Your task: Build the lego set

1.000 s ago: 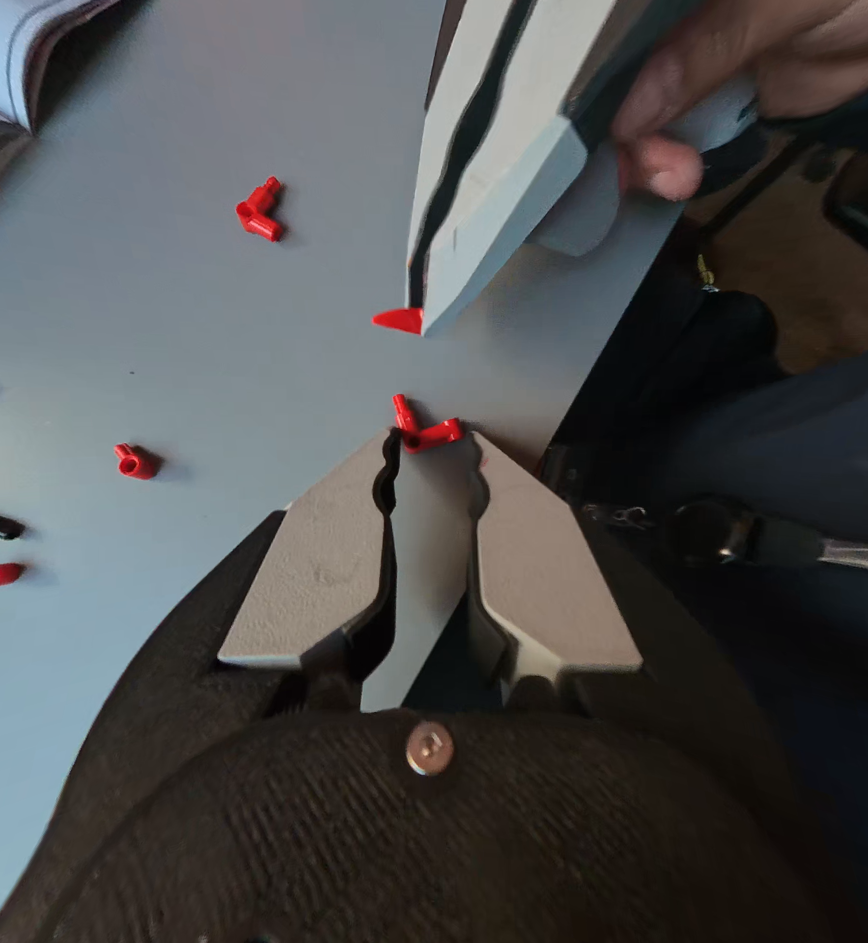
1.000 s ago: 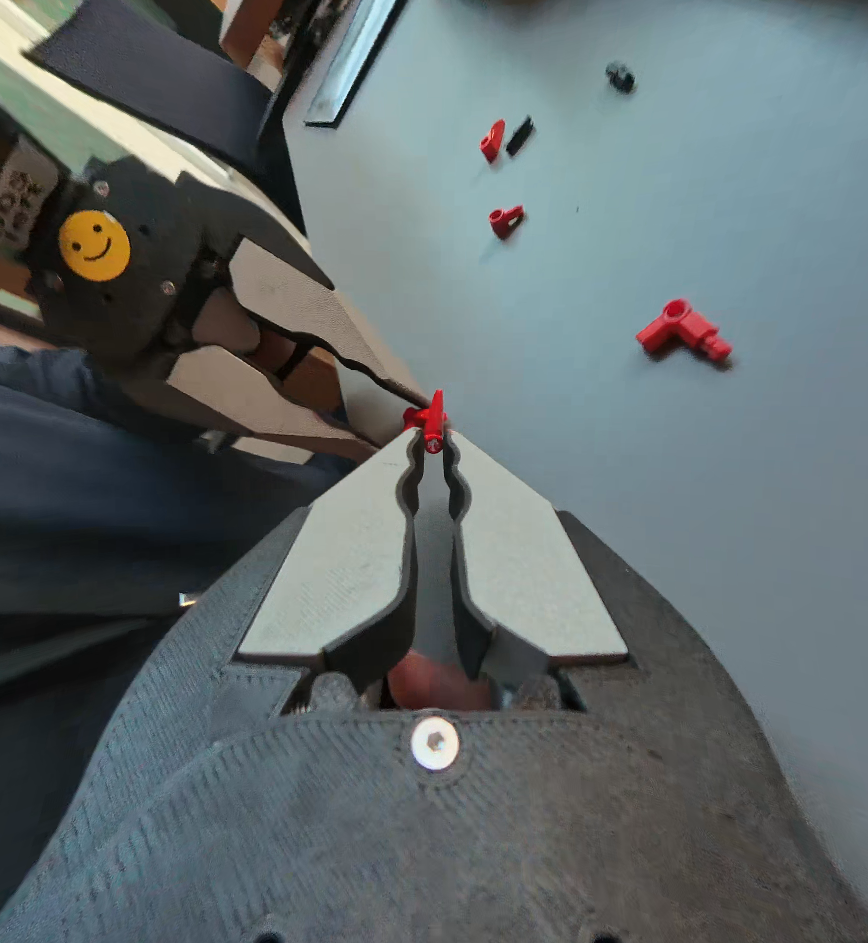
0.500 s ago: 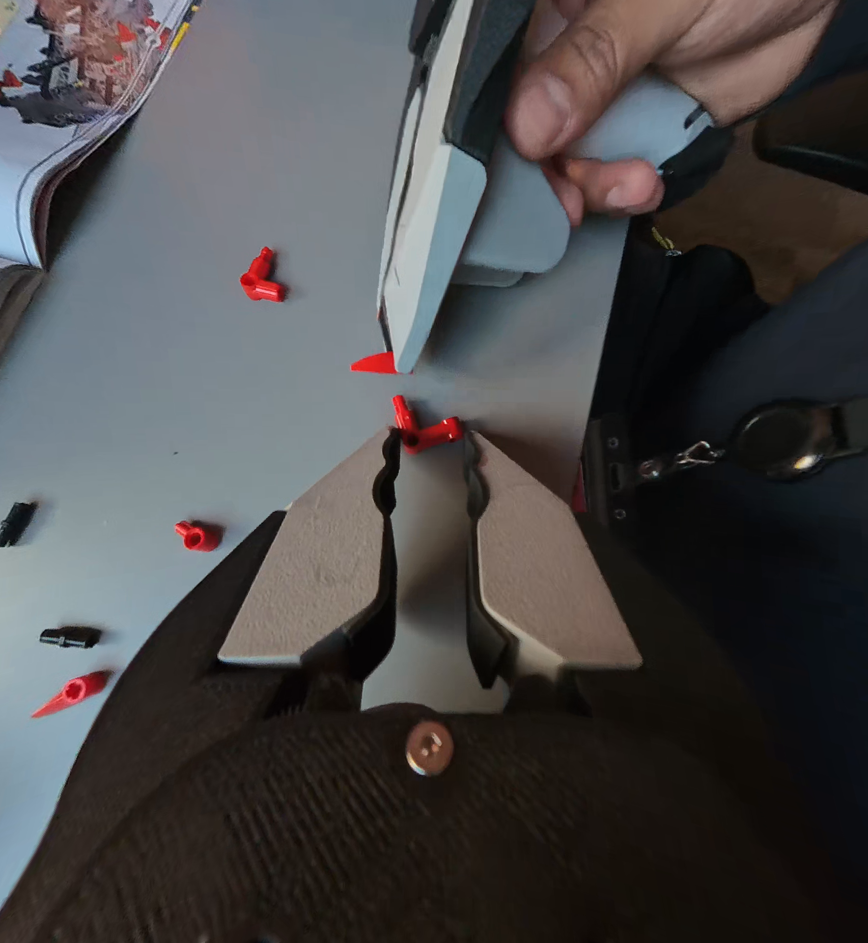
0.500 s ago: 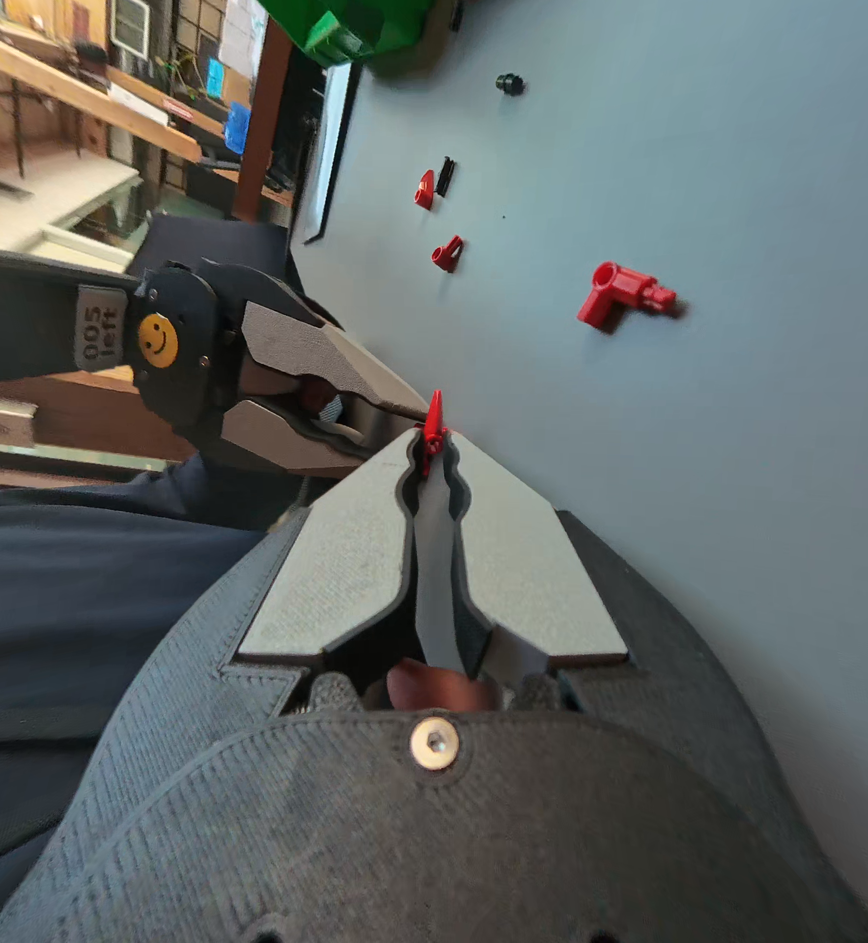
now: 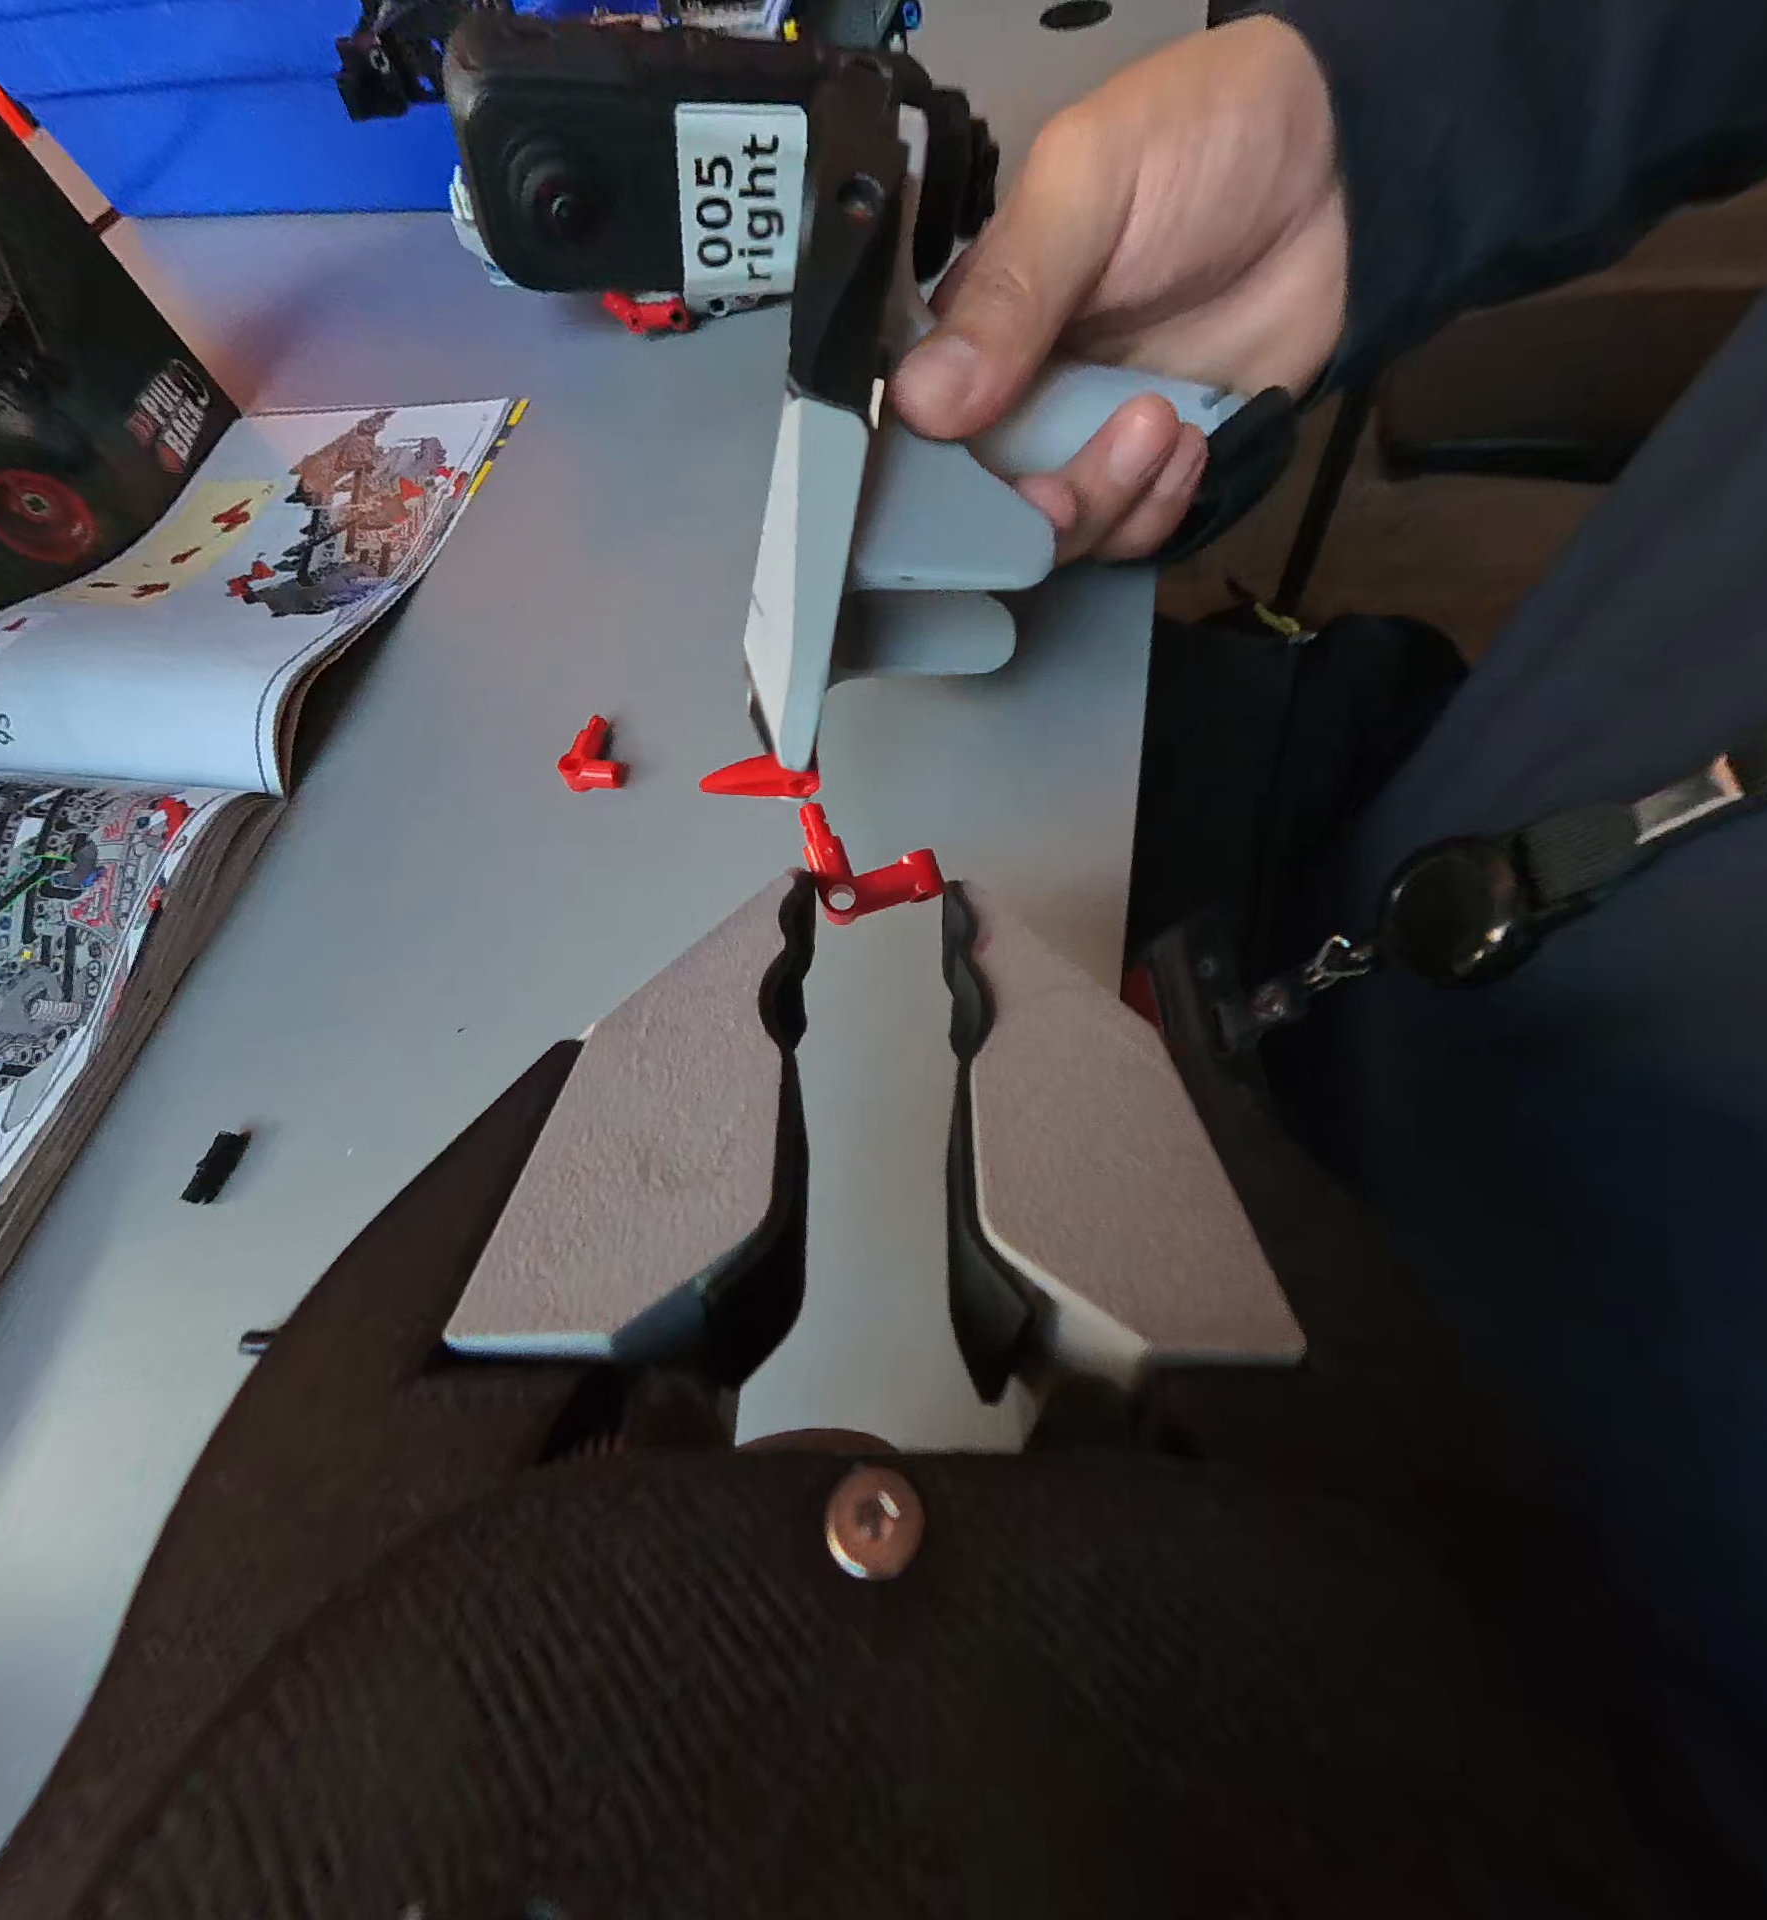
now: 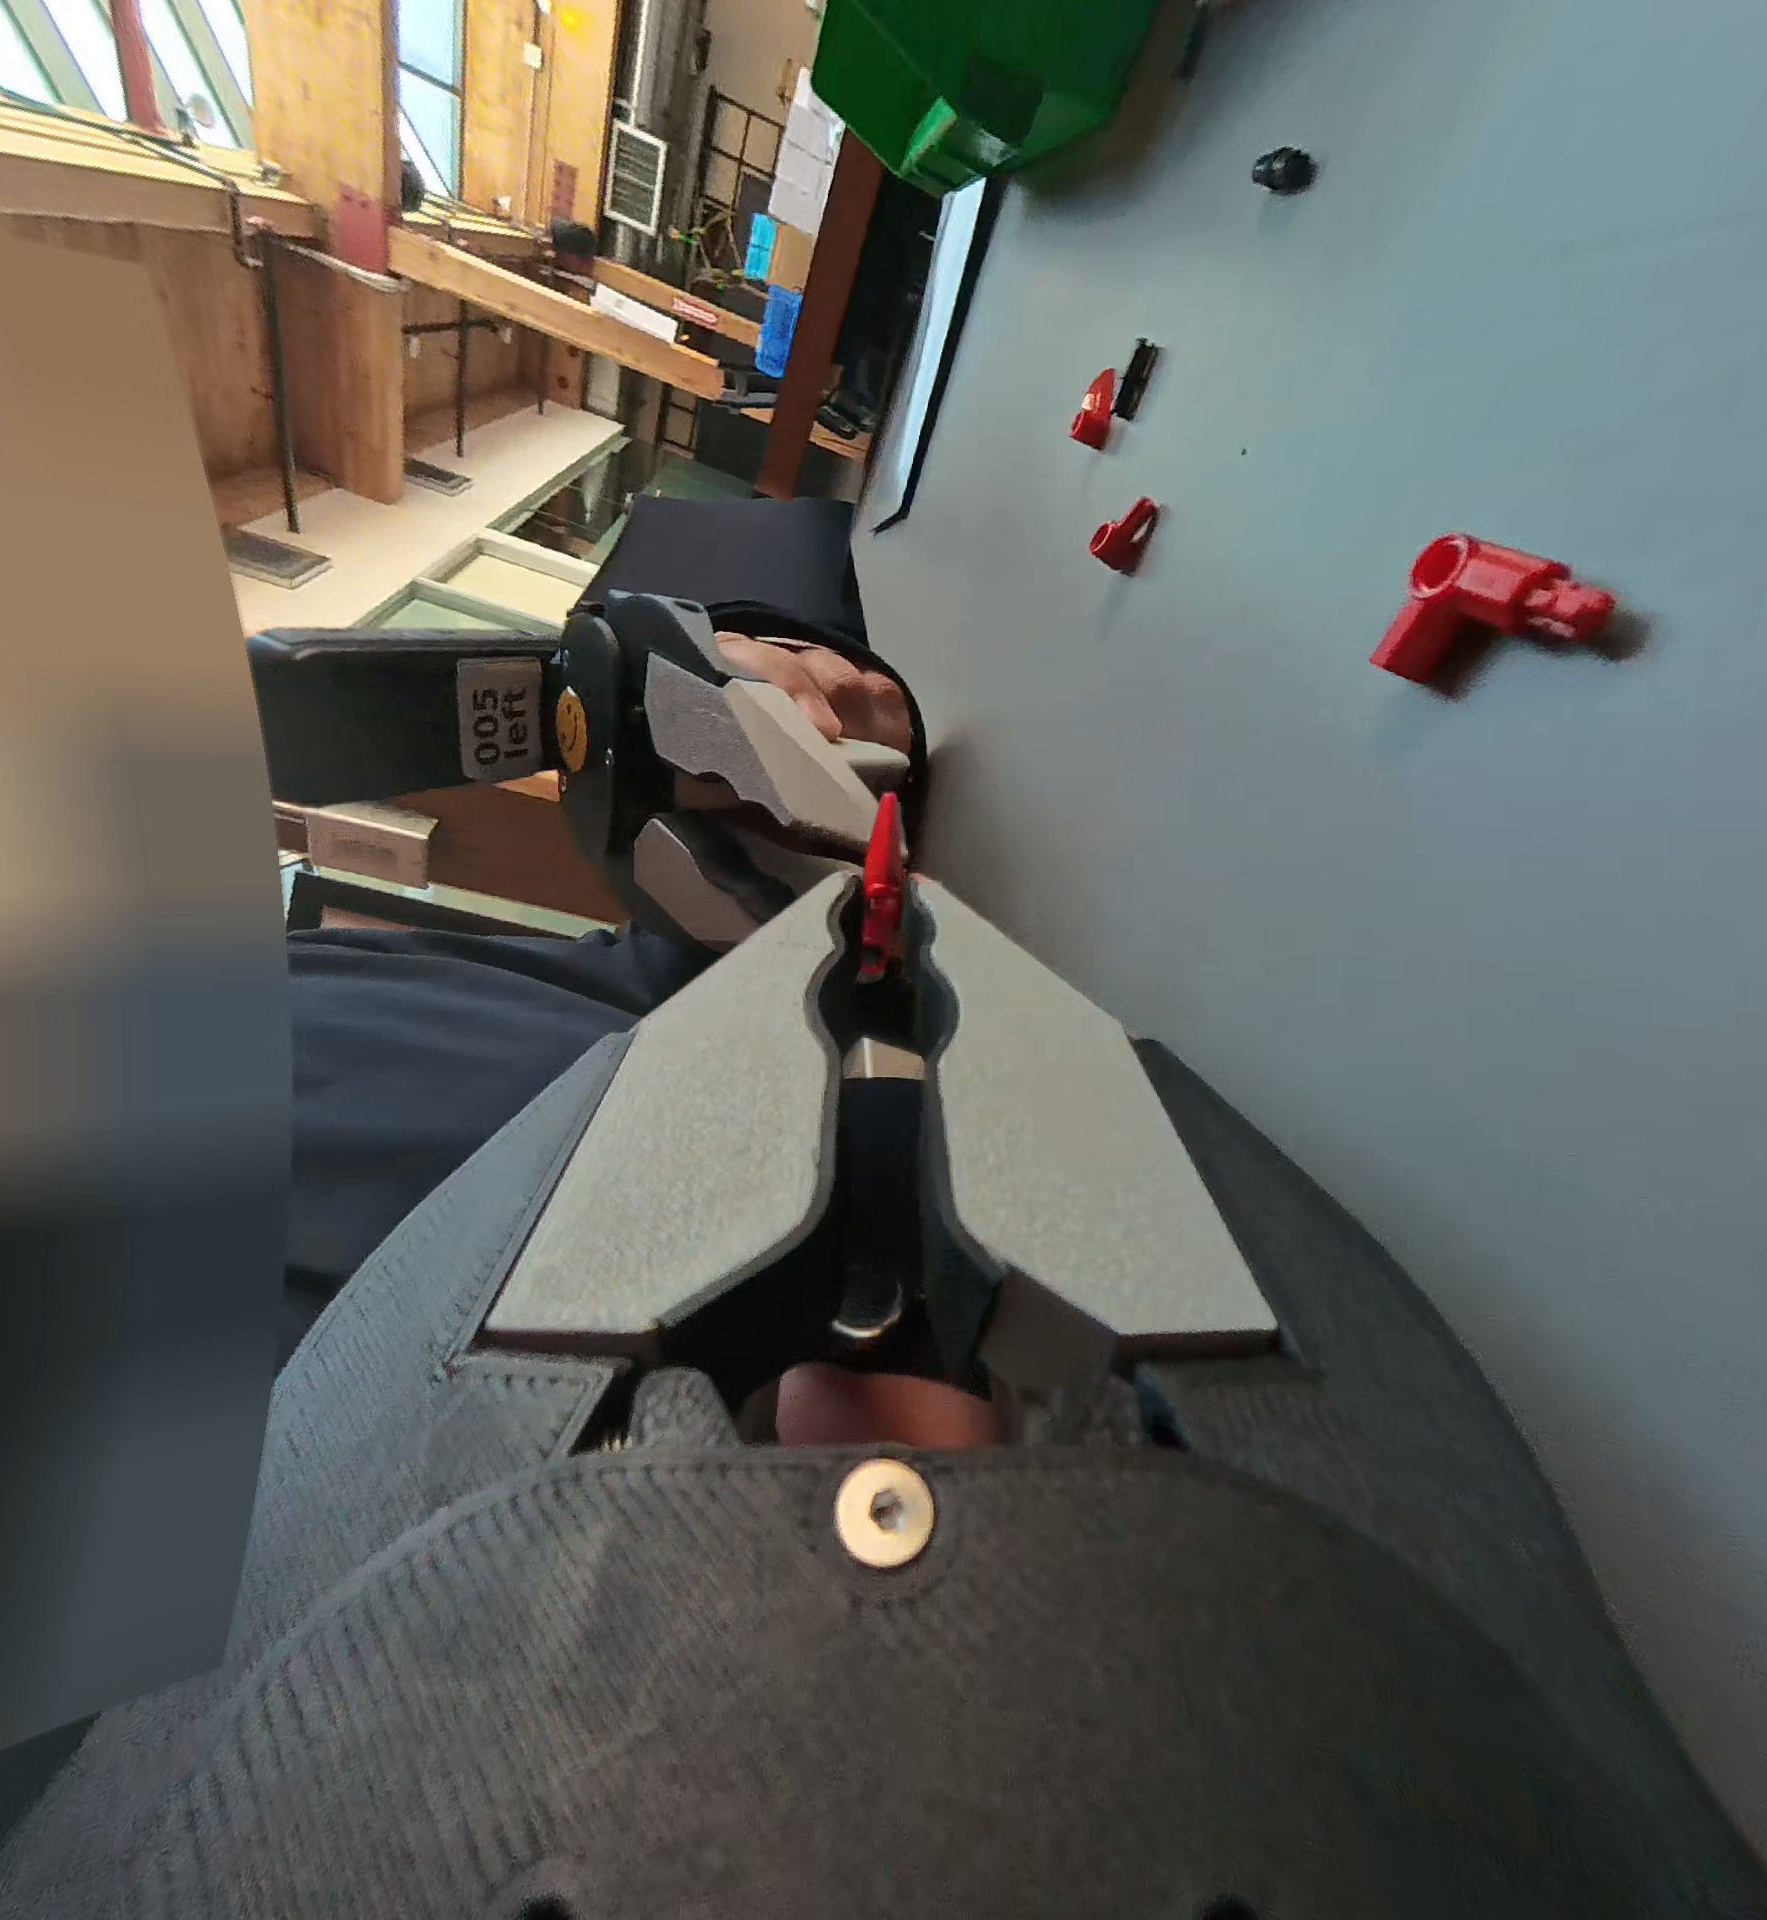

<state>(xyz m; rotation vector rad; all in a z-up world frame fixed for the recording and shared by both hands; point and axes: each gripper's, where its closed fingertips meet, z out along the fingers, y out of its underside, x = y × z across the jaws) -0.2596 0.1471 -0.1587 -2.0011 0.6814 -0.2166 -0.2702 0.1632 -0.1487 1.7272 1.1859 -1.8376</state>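
My left gripper (image 5: 874,896) is shut on a red angled connector (image 5: 863,871) whose pin points up and away, held just above the grey table (image 5: 505,935) near its front edge. My right gripper (image 6: 881,899) is shut on a red pointed piece (image 6: 882,873). In the left wrist view the right gripper (image 5: 794,753) comes down from above, and the red pointed piece (image 5: 754,777) sits just above the connector's pin, almost touching it. In the right wrist view the left gripper's fingers (image 6: 754,743) lie just behind the pointed piece, which hides the connector.
An open instruction booklet (image 5: 183,644) and a dark box (image 5: 27,416) lie to the left. Loose on the table are a red angled connector (image 5: 588,756), also in the right wrist view (image 6: 1481,608), a black pin (image 5: 216,1166), small red parts (image 6: 1126,533) and a green bin (image 6: 962,83). My two grippers' fingertips are within a few centimetres of each other.
Both grippers have tilted while keeping their parts. The right gripper's pointed piece has come down closer to the pin of the connector in the left gripper.
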